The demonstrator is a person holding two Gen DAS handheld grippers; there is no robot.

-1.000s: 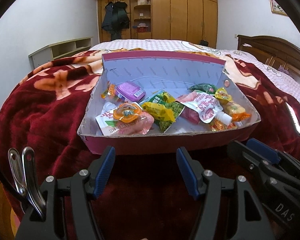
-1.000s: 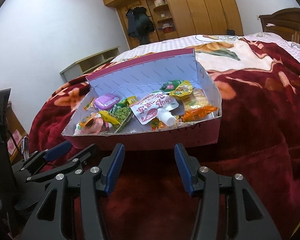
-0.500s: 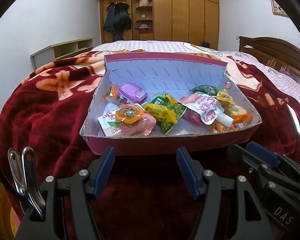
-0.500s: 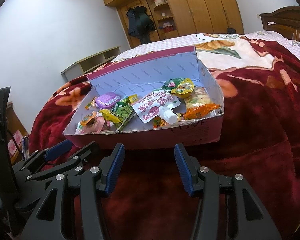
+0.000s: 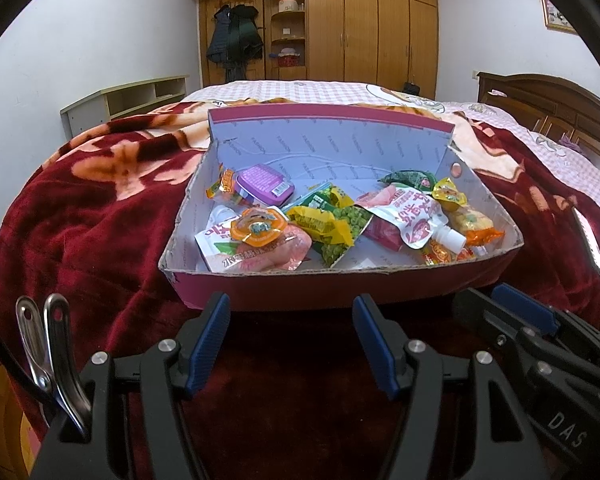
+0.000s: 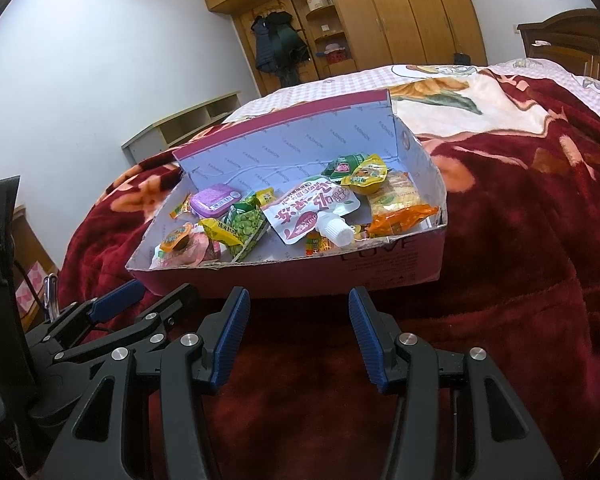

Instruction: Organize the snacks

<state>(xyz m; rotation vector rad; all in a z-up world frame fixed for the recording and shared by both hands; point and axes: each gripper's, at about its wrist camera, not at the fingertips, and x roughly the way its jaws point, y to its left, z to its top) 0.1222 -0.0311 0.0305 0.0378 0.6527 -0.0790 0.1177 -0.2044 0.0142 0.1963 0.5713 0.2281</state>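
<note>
Cardboard box (image 5: 300,288) on bed blanket (image 5: 80,216), near rim low, far flap upright. Left of centre: purple tin (image 5: 264,184), orange jelly cup (image 5: 258,226). Right: white spout pouch (image 5: 412,216) by right wall. Left hand-held gripper (image 5: 290,332) and right hand-held gripper (image 6: 296,326) both spread wide, holding nothing, short of near rim.

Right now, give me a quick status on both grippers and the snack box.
Left gripper and right gripper: jaws open, empty, short of the box. Snack box on red blanket, snacks piled inside, untouched. Nothing blocking the approach.
</note>
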